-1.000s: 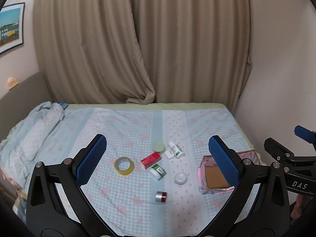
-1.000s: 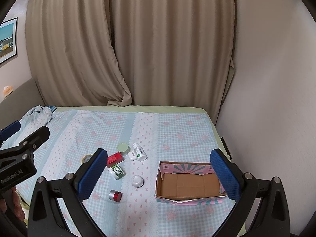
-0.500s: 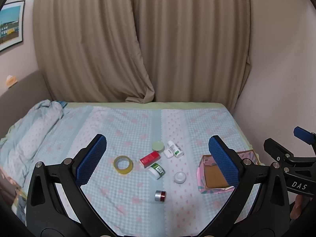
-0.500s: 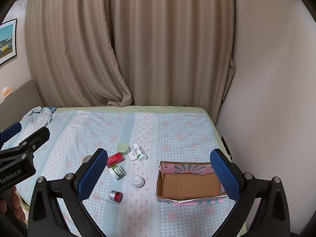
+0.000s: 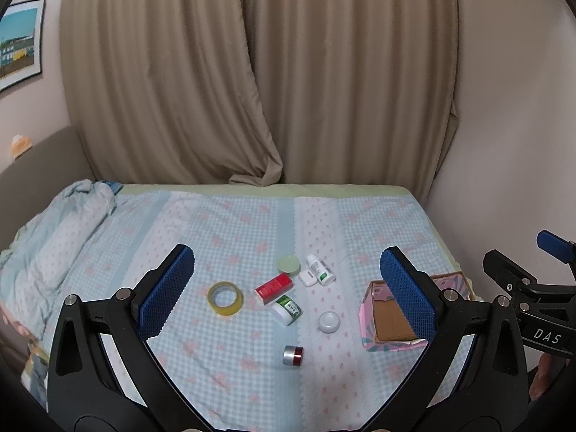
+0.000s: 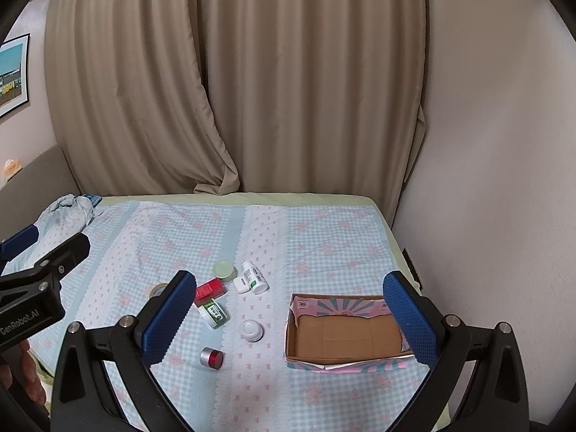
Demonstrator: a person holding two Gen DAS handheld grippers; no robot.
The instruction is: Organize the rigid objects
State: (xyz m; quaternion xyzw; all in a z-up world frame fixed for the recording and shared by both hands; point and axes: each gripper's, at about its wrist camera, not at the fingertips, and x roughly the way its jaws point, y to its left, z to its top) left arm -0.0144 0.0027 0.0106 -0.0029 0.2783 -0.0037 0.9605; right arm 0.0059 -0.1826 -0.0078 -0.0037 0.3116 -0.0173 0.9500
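Both the left gripper (image 5: 286, 289) and the right gripper (image 6: 289, 315) hang spread wide and empty above the checked cotton bedspread (image 6: 324, 248), their blue pads ribbed. The open cardboard box (image 6: 345, 331), rectangular and brown inside, sits at 3 o'clock of the clutter, long axis running 9 to 3. Beside the clutter's 9 o'clock edge lies a flat yellow tape ring (image 5: 225, 298); a white cylindrical bottle (image 6: 255, 276) lies toppled, cap toward 11.

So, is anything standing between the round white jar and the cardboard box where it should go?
Nothing visible does. The round white jar sits left of the cardboard box, with only bare bedsheet between them. The box looks empty, and both tongs are open, above the bed.
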